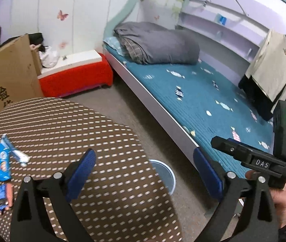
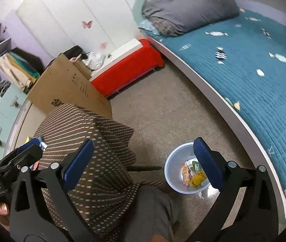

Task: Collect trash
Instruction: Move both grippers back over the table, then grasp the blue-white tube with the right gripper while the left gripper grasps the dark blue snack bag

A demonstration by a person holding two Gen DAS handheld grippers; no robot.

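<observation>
Blue wrappers (image 1: pixel 0 161) show only left; the bin's (image 2: pixel 172 173) trash only right (both grippers' fingers spread, empty).

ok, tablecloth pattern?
Brown tablecloth with rows of small cream dashes; shows best in the left wrist view.

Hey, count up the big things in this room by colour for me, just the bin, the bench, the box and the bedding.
Pale blue: 1, the round plastic bin on the floor.
Red: 1, the cloth-covered bench.
Brown: 1, the tall cardboard box.
Grey: 1, the folded quilt on the bed.
Teal: 1, the candy-print bedspread.
Total: 5.
</observation>
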